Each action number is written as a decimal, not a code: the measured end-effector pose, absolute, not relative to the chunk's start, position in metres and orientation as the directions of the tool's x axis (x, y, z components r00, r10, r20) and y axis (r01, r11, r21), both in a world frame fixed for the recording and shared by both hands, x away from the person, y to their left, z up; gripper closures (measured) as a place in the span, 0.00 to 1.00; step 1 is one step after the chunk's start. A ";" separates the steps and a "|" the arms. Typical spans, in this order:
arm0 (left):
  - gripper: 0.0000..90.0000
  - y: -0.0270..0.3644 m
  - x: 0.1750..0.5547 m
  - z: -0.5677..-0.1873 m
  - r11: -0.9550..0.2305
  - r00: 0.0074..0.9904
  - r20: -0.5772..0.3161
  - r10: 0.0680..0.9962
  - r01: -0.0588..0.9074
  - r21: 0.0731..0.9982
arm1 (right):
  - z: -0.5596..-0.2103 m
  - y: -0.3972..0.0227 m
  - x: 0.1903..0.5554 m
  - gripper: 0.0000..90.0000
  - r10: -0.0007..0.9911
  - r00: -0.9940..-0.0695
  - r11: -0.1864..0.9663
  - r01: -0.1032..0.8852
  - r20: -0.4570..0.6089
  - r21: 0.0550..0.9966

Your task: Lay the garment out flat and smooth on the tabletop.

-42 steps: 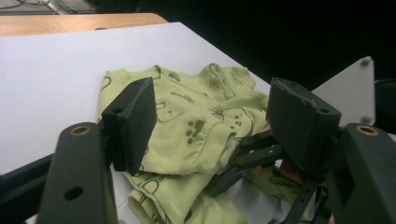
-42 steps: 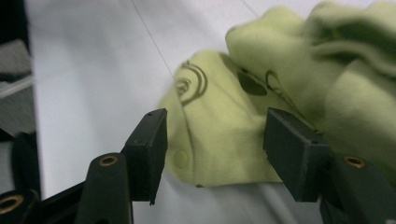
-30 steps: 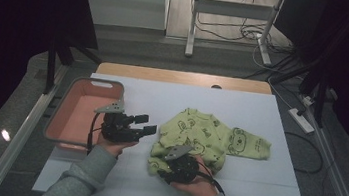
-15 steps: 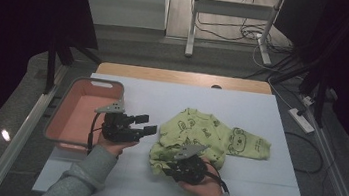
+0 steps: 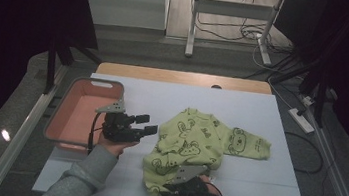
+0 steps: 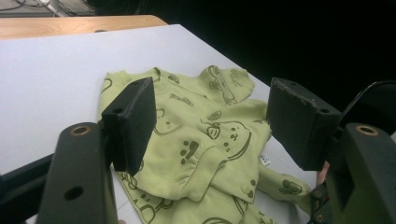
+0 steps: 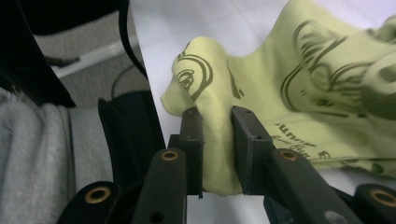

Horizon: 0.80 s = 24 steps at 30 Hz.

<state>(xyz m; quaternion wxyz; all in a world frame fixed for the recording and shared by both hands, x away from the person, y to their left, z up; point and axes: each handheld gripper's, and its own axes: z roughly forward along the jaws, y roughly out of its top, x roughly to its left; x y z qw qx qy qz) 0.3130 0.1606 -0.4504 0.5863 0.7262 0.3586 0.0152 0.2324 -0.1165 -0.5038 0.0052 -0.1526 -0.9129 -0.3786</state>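
While the right gripper [image 5: 166, 195] sits at the near edge of the table [image 5: 242, 106], its jaws are pressed on a bunched fold of the green shirt [image 5: 192, 143]; the right gripper view confirms cloth [image 7: 217, 140] pinched between both pads, the jaws having just been closing onto it with a slight easing at the end. From this grip the garment runs away from the person and toward the table's right: the body lies forward of the tongs, and one sleeve [image 5: 250, 143] extends flat to the right, well apart from either tool. The garment's long axis is therefore judged to run from the pinched near-left corner diagonally toward that far-right sleeve. The left gripper [image 5: 146, 126] hovers just beside the shirt's left edge, jaws spread and holding nothing; the left gripper view looks between its two open pads [image 6: 133, 121] straight onto the folded-over printed cloth [image 6: 196, 140], which lies ahead and below, untouched. The salmon-coloured tray [image 5: 58, 129] stands to the left of that hand, near it but apart from the shirt. Assessment: the right hand has the nearer hold on the hem corner, and the left is nearer the collar side. Any lift or spread would turn on pulling along that diagonal, with the left tongs needing to descend before gripping.
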 end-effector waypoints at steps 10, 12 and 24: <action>0.37 0.160 0.313 -0.450 -0.057 0.743 -0.397 0.540 0.502 0.863 | -0.468 -0.147 0.253 0.55 0.427 -0.901 0.498 0.309 0.081 0.810; 0.37 0.160 0.313 -0.450 -0.058 0.743 -0.397 0.539 0.502 0.863 | -0.465 -0.158 0.265 0.55 0.484 -0.872 0.475 0.330 0.071 0.815; 0.37 0.160 0.313 -0.451 -0.059 0.743 -0.397 0.539 0.503 0.862 | -0.472 -0.209 0.322 0.54 0.677 -0.731 0.382 0.443 0.080 0.811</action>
